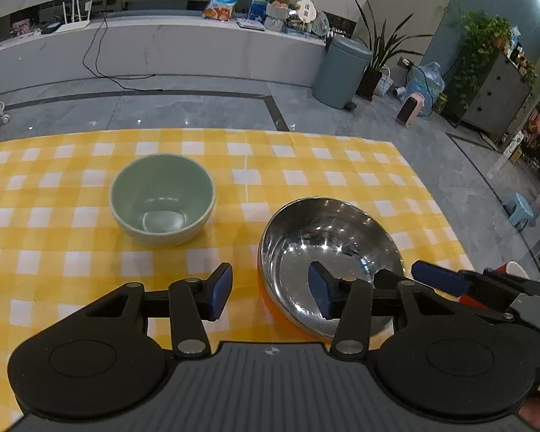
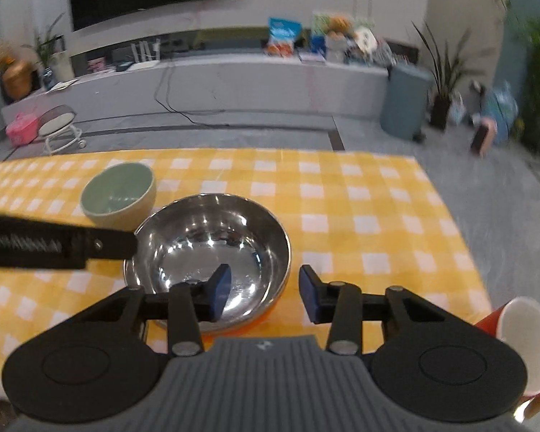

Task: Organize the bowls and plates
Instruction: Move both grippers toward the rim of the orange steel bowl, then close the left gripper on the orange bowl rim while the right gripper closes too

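Bowls, steel [image 1: 327,252] and green [image 1: 162,198], mouths up; both tongs [image 1: 270,293] [image 2: 264,295] wide, empty.

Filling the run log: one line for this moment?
left gripper open, straddling steel bowl rim | right gripper open, likewise | green bowl untouched

The steel bowl [image 1: 327,248] under both grippers is polished metal, mirror-bright with glints. The green bowl [image 1: 162,198] ahead looks like smooth, softly glossy glazed ceramic. The checked cloth [image 1: 306,172] looks slightly sheeny. The left gripper [image 1: 271,293] is matt black plastic with blue pads [image 1: 221,289].
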Tool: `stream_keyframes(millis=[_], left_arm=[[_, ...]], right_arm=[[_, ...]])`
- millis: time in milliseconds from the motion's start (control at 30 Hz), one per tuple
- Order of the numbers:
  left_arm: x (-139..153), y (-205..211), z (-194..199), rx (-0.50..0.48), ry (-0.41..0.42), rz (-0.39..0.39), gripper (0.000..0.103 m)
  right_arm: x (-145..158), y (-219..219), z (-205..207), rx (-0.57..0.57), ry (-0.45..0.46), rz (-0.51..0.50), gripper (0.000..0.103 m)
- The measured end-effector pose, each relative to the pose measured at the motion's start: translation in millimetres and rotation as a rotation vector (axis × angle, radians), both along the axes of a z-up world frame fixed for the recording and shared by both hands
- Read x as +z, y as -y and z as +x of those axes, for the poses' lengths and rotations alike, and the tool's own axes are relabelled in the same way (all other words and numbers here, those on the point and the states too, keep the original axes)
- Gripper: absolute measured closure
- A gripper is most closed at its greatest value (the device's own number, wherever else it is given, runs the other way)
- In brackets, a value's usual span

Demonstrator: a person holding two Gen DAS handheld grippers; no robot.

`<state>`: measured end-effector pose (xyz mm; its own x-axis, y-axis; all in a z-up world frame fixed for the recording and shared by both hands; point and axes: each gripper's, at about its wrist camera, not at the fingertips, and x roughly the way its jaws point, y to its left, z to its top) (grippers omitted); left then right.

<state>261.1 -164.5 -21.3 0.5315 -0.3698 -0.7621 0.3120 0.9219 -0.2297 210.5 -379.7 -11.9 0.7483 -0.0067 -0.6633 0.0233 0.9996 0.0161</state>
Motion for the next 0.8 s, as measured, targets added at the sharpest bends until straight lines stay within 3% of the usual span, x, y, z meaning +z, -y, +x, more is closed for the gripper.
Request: stream_keyframes(millis=[233, 500, 800], left_arm=[[-15.7, 6.3, 11.2, 0.011, -0.021, 0.034, 0.056], [-22.4, 9.4, 14.7, 0.013, -0.039, 0.038, 0.086], [-10.2, 10.1, 4.4, 0.012, -0.034, 0.063, 0.093]], right_arm=[[-10.3, -2.6, 11.7, -0.138, -0.074, 0.106, 0.068], [-22.8, 8.6, 16.4, -0.242, -0.122, 0.223, 0.081], [-26.1, 19.3, 12.9, -0.257, -0.119, 0.283, 0.089]])
